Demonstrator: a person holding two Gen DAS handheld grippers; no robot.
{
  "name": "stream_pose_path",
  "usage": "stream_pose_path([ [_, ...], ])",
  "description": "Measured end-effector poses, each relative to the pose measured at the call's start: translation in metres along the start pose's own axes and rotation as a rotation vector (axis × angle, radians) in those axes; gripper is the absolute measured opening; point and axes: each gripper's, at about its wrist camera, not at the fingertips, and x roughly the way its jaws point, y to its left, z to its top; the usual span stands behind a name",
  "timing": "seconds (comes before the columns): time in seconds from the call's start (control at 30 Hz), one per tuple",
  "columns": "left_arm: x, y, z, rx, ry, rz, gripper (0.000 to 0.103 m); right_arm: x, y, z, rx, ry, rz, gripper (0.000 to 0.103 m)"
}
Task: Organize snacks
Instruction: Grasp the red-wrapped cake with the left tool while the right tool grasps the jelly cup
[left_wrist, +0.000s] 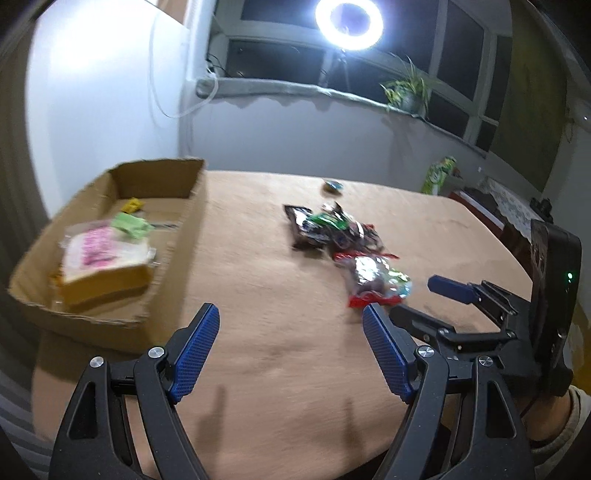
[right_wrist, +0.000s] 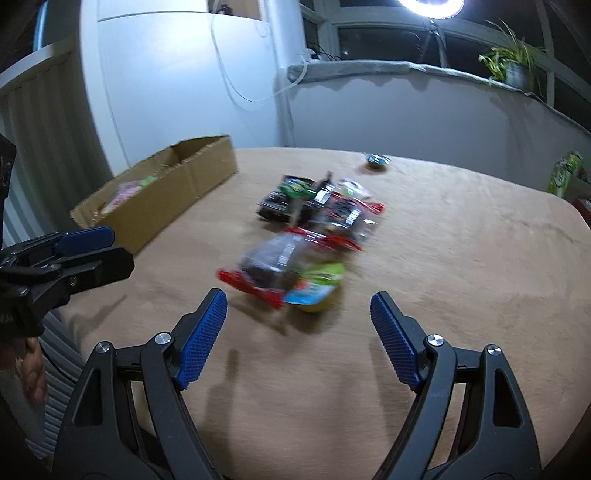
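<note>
Both grippers hang over bare tan table (left_wrist: 258, 387), left gripper (left_wrist: 291, 317) and right gripper (right_wrist: 299, 306) each spread wide, nothing between the blue pads. Cardboard box (left_wrist: 177, 258) sits at the table's left side, open-topped, holding a pink-and-white bread bag (left_wrist: 103, 258) and a green packet (left_wrist: 131, 223). Right of the box, well apart: loose snack pile (right_wrist: 314, 236), dark and red wrappers overlapping. Beyond the pile, farther from the box, a small round item (right_wrist: 376, 161), too blurred to identify.
</note>
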Motion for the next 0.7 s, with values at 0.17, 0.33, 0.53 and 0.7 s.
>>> stream_pose_path([
  [0.17, 0.023, -0.021, 0.003, 0.015, 0.044, -0.056, 0.08, 0.007, -0.021, -0.007, 0.019, 0.028, -0.021, 0.083],
  [0.33, 0.05, -0.044, 0.016, 0.048, 0.077, -0.097, 0.08, 0.002, -0.033, -0.014, 0.001, 0.02, -0.048, 0.083],
  [0.53, 0.086, -0.049, 0.022, 0.037, 0.122, -0.108, 0.073, -0.006, -0.05, -0.02, 0.013, 0.003, -0.053, 0.083],
  [0.7, 0.088, -0.031, 0.017, -0.036, 0.135, -0.162, 0.047, -0.003, -0.048, -0.014, 0.025, 0.004, -0.028, 0.083],
])
